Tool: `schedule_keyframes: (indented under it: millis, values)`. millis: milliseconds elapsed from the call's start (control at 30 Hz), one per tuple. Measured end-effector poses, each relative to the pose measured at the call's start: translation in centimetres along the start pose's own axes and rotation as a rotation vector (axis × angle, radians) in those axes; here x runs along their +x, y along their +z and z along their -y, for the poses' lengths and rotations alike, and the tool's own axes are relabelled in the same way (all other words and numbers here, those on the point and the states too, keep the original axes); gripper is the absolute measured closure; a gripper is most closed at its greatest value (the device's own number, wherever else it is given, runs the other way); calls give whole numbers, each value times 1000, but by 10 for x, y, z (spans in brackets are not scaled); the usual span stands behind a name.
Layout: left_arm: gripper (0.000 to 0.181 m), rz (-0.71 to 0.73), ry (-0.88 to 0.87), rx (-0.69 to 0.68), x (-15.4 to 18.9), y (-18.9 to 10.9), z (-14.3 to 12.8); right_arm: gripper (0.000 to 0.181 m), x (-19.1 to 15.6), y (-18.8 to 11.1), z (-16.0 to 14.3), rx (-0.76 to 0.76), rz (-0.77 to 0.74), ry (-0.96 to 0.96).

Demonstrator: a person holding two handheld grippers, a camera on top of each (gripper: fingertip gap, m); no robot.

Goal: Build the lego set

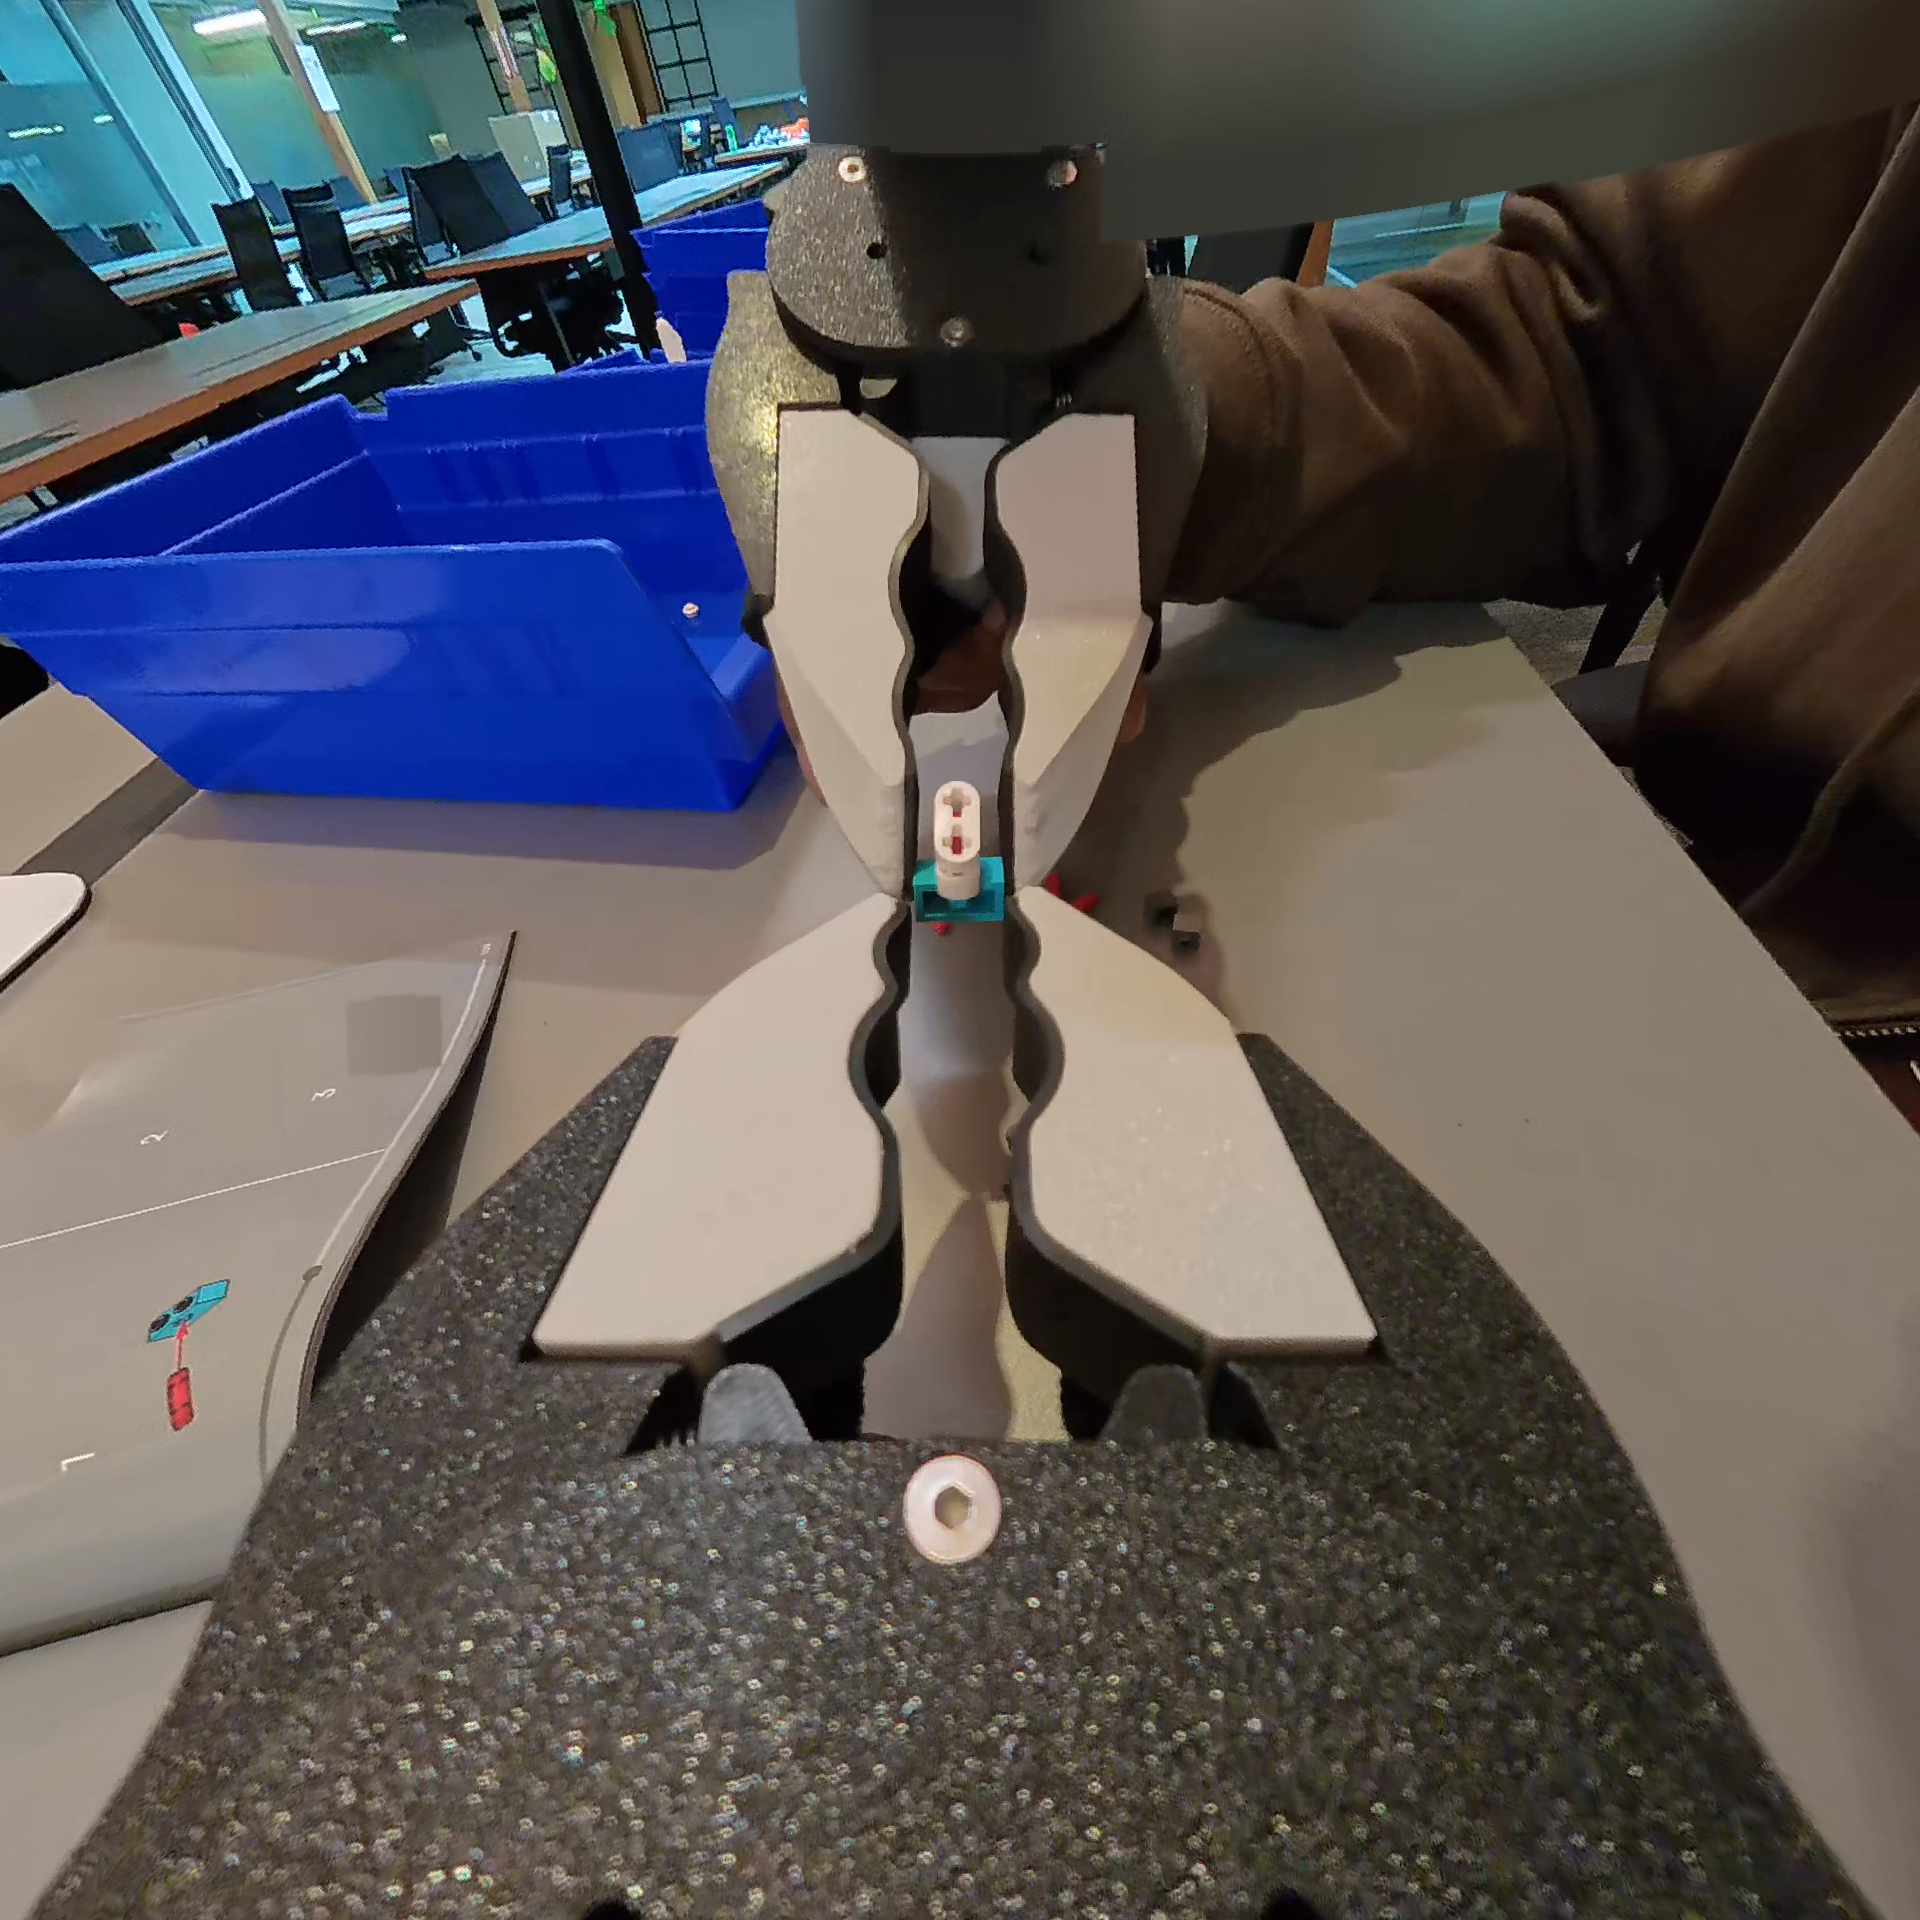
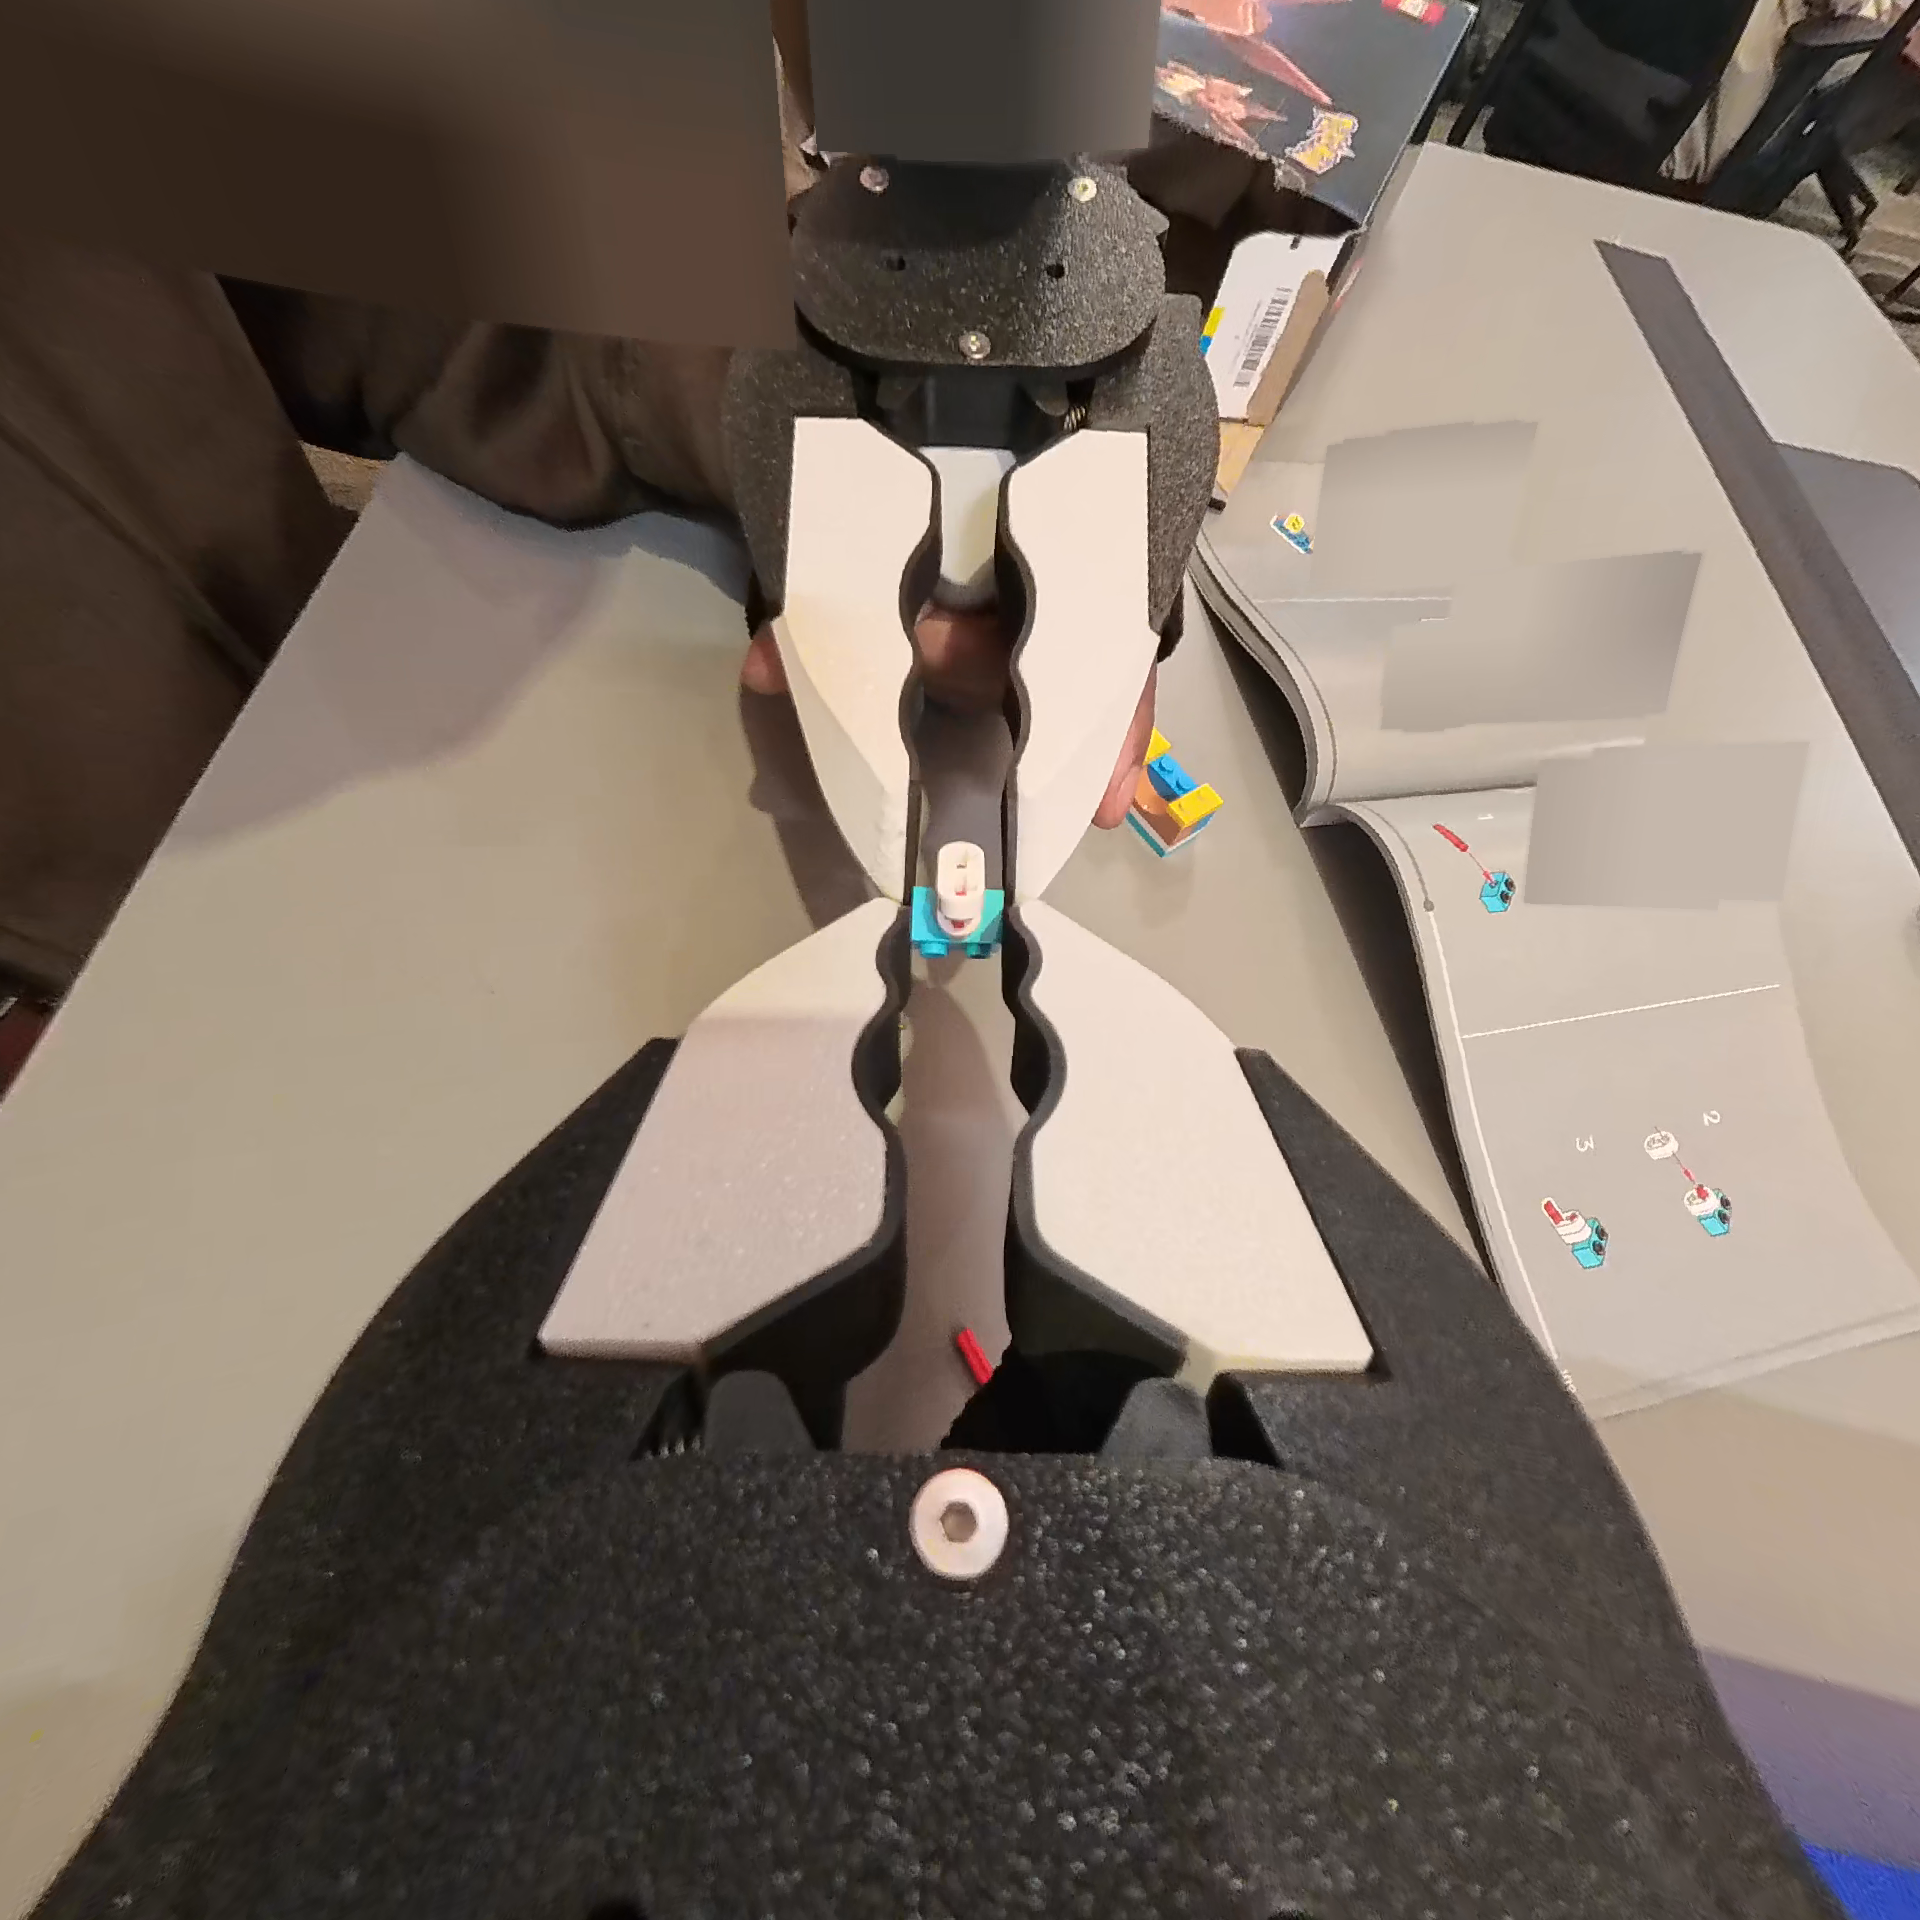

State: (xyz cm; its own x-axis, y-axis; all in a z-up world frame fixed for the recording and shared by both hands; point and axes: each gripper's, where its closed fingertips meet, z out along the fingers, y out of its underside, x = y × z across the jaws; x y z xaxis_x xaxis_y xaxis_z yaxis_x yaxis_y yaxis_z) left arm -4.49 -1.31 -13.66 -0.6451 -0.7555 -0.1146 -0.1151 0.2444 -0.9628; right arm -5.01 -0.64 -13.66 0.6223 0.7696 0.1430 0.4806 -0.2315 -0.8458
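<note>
Meeting tip to tip above the desk (image 1: pixel 1455 935), both tongs share one small assembly: left tongs (image 1: pixel 957 906) pinch the teal brick (image 1: pixel 958 902), right tongs (image 2: pixel 957 925) opposite grip the white connector (image 1: pixel 956 831) plugged into it.

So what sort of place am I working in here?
Probably an open-plan office or lab: rows of long desks with black office chairs behind glass partitions, and blue storage bins on the grey worktable.
</note>
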Motion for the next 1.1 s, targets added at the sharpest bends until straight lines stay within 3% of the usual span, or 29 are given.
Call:
schedule_keyframes:
  millis: [1100]
  values:
    - [165, -49, -11, 25, 7, -1, 3, 165, -6, -1, 5, 55, 13, 12]
